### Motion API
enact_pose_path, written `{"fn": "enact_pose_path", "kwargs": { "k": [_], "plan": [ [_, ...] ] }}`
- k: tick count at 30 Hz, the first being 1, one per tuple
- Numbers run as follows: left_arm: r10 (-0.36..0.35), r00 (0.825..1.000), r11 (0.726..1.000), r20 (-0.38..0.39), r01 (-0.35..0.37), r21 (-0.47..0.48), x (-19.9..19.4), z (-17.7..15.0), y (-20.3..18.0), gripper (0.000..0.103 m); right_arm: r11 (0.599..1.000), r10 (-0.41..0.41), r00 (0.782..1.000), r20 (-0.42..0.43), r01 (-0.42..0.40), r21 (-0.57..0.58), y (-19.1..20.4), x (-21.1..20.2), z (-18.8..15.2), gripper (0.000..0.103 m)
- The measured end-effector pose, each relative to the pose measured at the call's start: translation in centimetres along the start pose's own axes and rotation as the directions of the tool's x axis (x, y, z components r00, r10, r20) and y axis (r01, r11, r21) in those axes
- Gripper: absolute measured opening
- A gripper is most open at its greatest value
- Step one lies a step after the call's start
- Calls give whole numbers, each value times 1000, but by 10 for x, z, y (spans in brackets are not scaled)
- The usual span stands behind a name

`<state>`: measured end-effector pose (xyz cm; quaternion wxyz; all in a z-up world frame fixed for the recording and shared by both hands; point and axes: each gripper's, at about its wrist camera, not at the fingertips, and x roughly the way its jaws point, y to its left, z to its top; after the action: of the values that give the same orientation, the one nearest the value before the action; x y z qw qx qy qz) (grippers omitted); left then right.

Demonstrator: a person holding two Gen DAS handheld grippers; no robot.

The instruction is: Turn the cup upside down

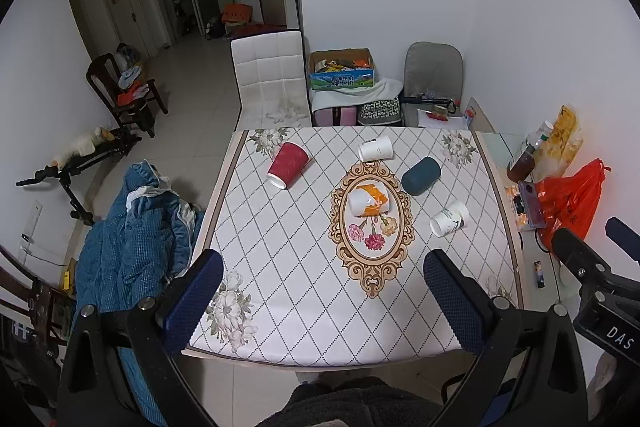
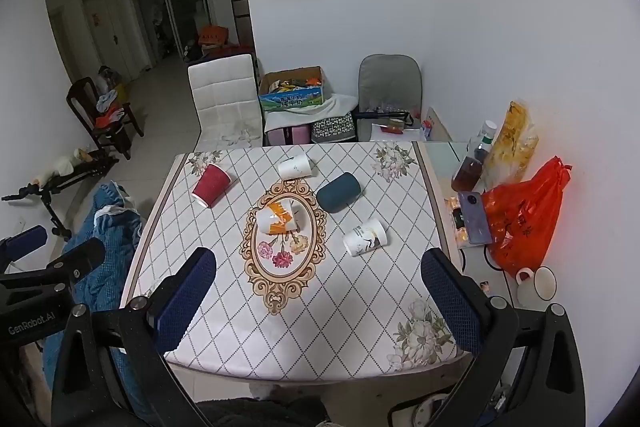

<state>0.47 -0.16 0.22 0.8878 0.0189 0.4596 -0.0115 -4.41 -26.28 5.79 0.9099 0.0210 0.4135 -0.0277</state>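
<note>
Several cups lie on their sides on the patterned tablecloth [image 1: 304,291]: a red cup [image 1: 288,165] [image 2: 211,185] at the far left, a white cup [image 1: 375,149] [image 2: 295,166] at the back, a dark teal cup [image 1: 421,175] [image 2: 339,192], an orange-and-white cup [image 1: 368,201] [image 2: 277,218] in the middle, and a white printed cup [image 1: 449,218] [image 2: 365,237] at the right. My left gripper [image 1: 324,263] is open and empty above the table's near edge. My right gripper [image 2: 320,261] is open and empty, also near the front edge.
An orange plastic bag [image 2: 524,223], a phone [image 2: 474,217], bottles [image 2: 470,167] and a white mug [image 2: 536,283] crowd the glass side table at the right. A blue quilt [image 1: 132,235] hangs left of the table. A white chair [image 1: 272,79] stands behind it.
</note>
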Motion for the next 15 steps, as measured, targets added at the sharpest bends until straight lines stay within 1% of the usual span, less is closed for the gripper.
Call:
{"fn": "enact_pose_path", "kwargs": {
  "k": [10, 15],
  "plan": [
    [0, 1000, 1000, 6, 0, 1, -1, 2, -2, 103, 1000, 0, 1000, 4, 0, -2, -1, -2, 2, 103],
    [1, 1000, 1000, 11, -1, 0, -10, 8, 3, 103, 1000, 2, 1000, 5, -2, -2, -1, -3, 2, 103]
  ]
}}
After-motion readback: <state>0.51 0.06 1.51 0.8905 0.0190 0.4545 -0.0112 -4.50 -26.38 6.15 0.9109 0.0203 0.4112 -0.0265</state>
